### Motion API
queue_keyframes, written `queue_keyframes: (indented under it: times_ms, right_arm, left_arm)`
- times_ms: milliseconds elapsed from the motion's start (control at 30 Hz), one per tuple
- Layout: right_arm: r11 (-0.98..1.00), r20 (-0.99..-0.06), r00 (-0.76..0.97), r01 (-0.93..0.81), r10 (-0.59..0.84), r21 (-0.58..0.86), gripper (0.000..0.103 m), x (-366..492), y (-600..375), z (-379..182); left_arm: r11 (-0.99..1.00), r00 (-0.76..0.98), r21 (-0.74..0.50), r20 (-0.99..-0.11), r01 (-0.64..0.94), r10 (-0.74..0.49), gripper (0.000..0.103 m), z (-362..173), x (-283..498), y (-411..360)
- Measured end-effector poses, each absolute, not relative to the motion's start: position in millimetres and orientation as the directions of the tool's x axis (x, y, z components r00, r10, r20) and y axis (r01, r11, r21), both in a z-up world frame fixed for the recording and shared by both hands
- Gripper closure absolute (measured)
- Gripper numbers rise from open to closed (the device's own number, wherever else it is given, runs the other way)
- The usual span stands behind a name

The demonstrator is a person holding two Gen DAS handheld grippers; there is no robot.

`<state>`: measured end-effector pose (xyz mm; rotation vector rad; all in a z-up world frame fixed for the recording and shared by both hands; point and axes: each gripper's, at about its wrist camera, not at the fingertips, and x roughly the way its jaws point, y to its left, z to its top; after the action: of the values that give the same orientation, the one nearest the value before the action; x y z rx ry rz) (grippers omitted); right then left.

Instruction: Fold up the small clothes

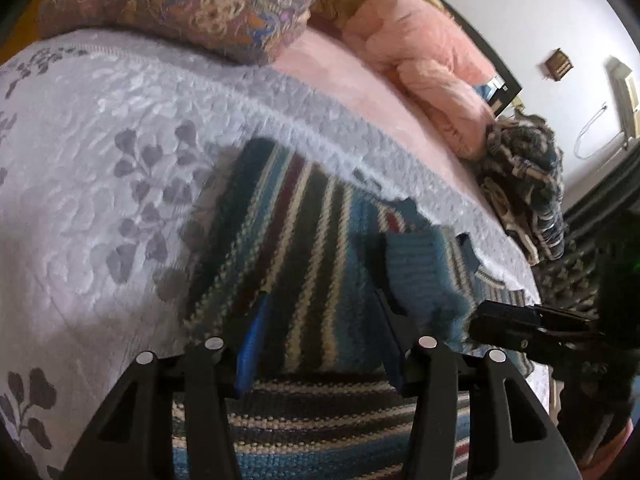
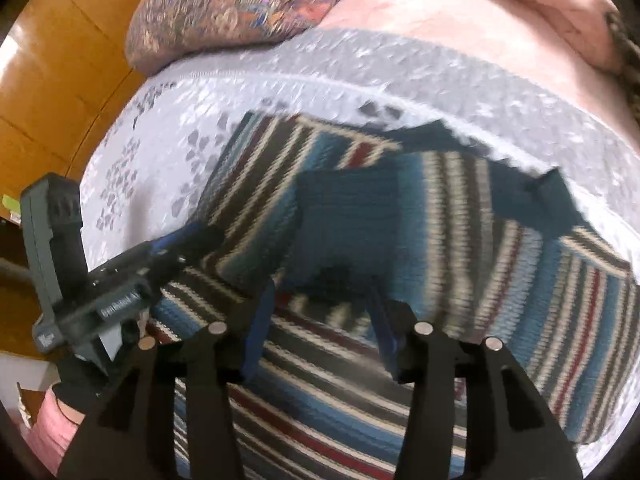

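1. Nearest the left wrist camera, the left gripper point(image 1: 320, 344) has its two black fingers with blue pads spread wide apart over the striped knitted sweater point(image 1: 288, 248), a small garment in bands of teal, blue, cream, black and dark red. Nothing sits between the pads; whether the tips touch the knit I cannot tell.
2. Nearest the right wrist camera, the right gripper point(image 2: 320, 320) is likewise wide open above the same sweater point(image 2: 460, 240), with no cloth pinched between its fingers.
3. From the right wrist view the left gripper point(image 2: 188, 240) comes in from the left edge, its blue-padded tips at the sweater's left border. A dark-gloved hand point(image 2: 76, 392) with a pink sleeve holds its handle.
4. From the left wrist view the right gripper point(image 1: 520, 320) enters from the right, its black tips beside the sweater's blue folded part.
5. The sweater lies on a white textured bedspread with grey leaf prints point(image 1: 100, 160), partly folded: a plain blue knitted flap point(image 2: 348, 216) lies over the striped body.
6. Beyond the bedspread's fringed edge lies a pink fleece sheet point(image 1: 360, 80).
7. Farther back rest a multicoloured floral embroidered cushion point(image 1: 180, 0) and a bunched pink blanket point(image 1: 432, 60).
8. At the right, a heap of dark patterned clothes point(image 1: 524, 184) sits at the bed's edge, with a white wall point(image 1: 520, 8) behind.
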<state>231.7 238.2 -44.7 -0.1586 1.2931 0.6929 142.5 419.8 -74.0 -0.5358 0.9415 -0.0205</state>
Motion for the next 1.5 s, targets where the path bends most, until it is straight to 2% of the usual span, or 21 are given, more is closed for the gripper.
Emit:
queue_keyframes:
  times_ms: [100, 200, 333, 367, 433, 533, 767, 933, 1067, 1233, 1500]
  right_arm:
    - [0.791, -0.929, 0.087, -0.557, 0.360, 0.255, 0.055, 229.7, 254.7, -59.9]
    - [0.805, -0.940, 0.084, -0.545, 0.330, 0.234, 0.050, 230.9, 261.4, -71.3]
    - [0.815, -0.957, 0.116, -0.557, 0.266, 0.159, 0.054, 231.9, 268.5, -81.9]
    - [0.818, -0.961, 0.131, -0.561, 0.241, 0.129, 0.063, 232.3, 269.6, -84.5]
    - [0.818, -0.965, 0.151, -0.567, 0.216, 0.095, 0.071, 232.4, 270.0, -86.0]
    - [0.827, -0.963, 0.156, -0.553, 0.219, 0.098, 0.091, 235.4, 261.9, -83.4]
    - [0.846, -0.910, 0.129, -0.438, 0.393, 0.303, 0.092, 248.2, 197.8, -47.5]
    - [0.863, -0.879, 0.170, -0.342, 0.446, 0.372, 0.092, 252.3, 145.2, -24.6]
    - [0.881, -0.876, 0.209, -0.300, 0.434, 0.365, 0.092, 254.3, 107.7, -15.4]
    - [0.906, -0.883, 0.234, -0.224, 0.408, 0.359, 0.092, 260.6, 58.3, -18.8]
    - [0.901, -0.885, 0.167, -0.092, 0.434, 0.425, 0.091, 271.0, -1.0, -67.4]
  left_arm:
    - [0.871, 0.592, -0.447, -0.765, -0.204, -0.254, 0.052, -80.3, 143.3, 421.7]
    - [0.872, 0.593, -0.448, -0.763, -0.197, -0.257, 0.052, -82.4, 143.4, 421.5]
    - [0.860, 0.598, -0.470, -0.753, -0.198, -0.274, 0.052, -84.8, 142.1, 424.4]
    - [0.859, 0.598, -0.472, -0.753, -0.199, -0.275, 0.052, -85.1, 141.9, 424.6]
    - [0.858, 0.598, -0.473, -0.753, -0.202, -0.275, 0.052, -85.3, 142.1, 425.2]
    - [0.862, 0.597, -0.466, -0.755, -0.199, -0.271, 0.052, -86.4, 142.6, 424.3]
    - [0.863, 0.598, -0.466, -0.754, -0.197, -0.271, 0.052, -87.6, 141.8, 424.8]
    - [0.868, 0.597, -0.456, -0.758, -0.198, -0.263, 0.052, -88.5, 141.8, 424.7]
    - [0.868, 0.596, -0.454, -0.760, -0.201, -0.259, 0.052, -88.6, 143.8, 422.9]
    - [0.878, 0.594, -0.438, -0.765, -0.195, -0.250, 0.052, -88.6, 145.0, 421.3]
    - [0.882, 0.588, -0.432, -0.769, -0.189, -0.250, 0.052, -89.2, 147.8, 421.8]
